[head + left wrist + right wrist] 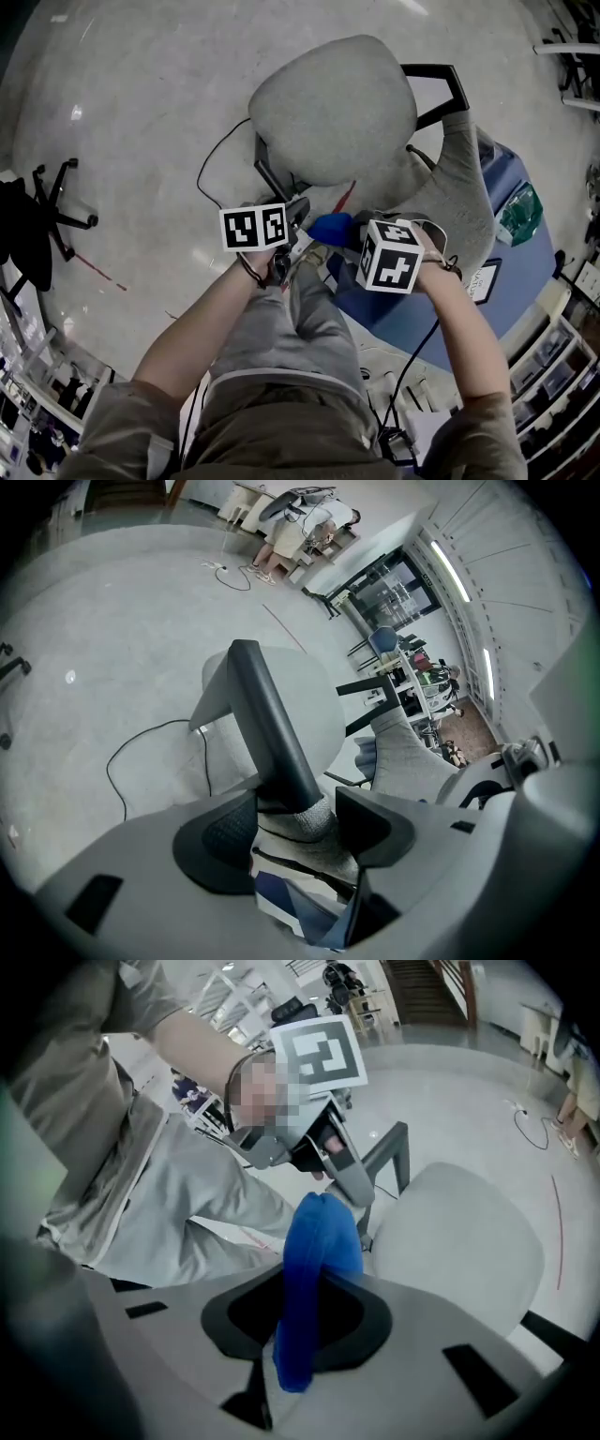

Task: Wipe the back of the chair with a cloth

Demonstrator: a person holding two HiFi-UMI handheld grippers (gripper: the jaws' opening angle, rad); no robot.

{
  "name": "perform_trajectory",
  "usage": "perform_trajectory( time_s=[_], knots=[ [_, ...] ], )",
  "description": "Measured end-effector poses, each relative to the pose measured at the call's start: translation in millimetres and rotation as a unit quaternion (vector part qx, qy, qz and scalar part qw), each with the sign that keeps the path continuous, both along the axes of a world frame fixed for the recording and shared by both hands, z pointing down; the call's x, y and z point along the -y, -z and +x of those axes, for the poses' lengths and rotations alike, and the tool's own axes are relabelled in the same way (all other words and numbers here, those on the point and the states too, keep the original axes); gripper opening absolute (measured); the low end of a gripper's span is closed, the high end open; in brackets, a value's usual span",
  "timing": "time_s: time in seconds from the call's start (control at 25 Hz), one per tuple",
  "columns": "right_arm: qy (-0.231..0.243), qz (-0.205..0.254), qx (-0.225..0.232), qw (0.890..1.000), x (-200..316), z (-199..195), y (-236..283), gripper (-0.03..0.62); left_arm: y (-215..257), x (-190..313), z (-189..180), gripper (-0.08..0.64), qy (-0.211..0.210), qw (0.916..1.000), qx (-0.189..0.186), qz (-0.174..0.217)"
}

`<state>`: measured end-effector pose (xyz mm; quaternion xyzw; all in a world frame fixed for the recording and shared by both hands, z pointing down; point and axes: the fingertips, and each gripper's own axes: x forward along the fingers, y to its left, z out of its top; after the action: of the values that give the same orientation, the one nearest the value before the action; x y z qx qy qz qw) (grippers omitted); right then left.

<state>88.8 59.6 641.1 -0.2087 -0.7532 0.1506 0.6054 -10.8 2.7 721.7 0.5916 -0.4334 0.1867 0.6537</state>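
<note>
our left gripper clamps wide-set fingers on the dark armrest, steadying it. our right gripper pinches the blue cloth in narrow fingers, not yet on the grey chair back. next we press the cloth there and stroke.

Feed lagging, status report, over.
Left gripper clamped on black armrest bar. Right gripper holds blue cloth, off the grey fabric chair back. Nothing between them.

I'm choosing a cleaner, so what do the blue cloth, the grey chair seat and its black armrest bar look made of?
Blue cloth: soft woven or microfibre fabric, matte; it folds limply.
Grey chair seat: textile upholstery, matte, finely textured.
Black armrest bar: probably moulded plastic, smooth with a dull sheen.
</note>
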Motion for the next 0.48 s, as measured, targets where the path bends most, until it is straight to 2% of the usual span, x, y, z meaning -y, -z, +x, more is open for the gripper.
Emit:
perform_trajectory(
  time_s=[0.08, 0.16, 0.24, 0.32, 0.48],
  knots=[
    [0.010, -0.013, 0.005, 1.000, -6, -3, -1, 0.084, 0, 0, 1, 0.278, 0.001, 1.0000, -0.002, 0.001],
    [0.000, -0.032, 0.007, 0.999, -9, 2, -3, 0.086, 0, -1, 1, 0.279, 0.000, 1.0000, -0.003, 0.001],
    [-0.010, -0.042, -0.009, 0.999, -7, 17, -8, 0.084, 0, -1, 0, 0.281, -0.002, 1.0000, -0.004, 0.000],
    [0.016, -0.031, -0.059, 0.998, -1, 50, -19, 0.084, 0, -1, -1, 0.282, -0.002, 1.0000, -0.005, 0.001],
    [0.051, -0.010, -0.169, 0.984, 19, 127, -34, 0.084, 0, -1, 1, 0.287, -0.005, 0.9999, -0.010, 0.002]
  ],
)
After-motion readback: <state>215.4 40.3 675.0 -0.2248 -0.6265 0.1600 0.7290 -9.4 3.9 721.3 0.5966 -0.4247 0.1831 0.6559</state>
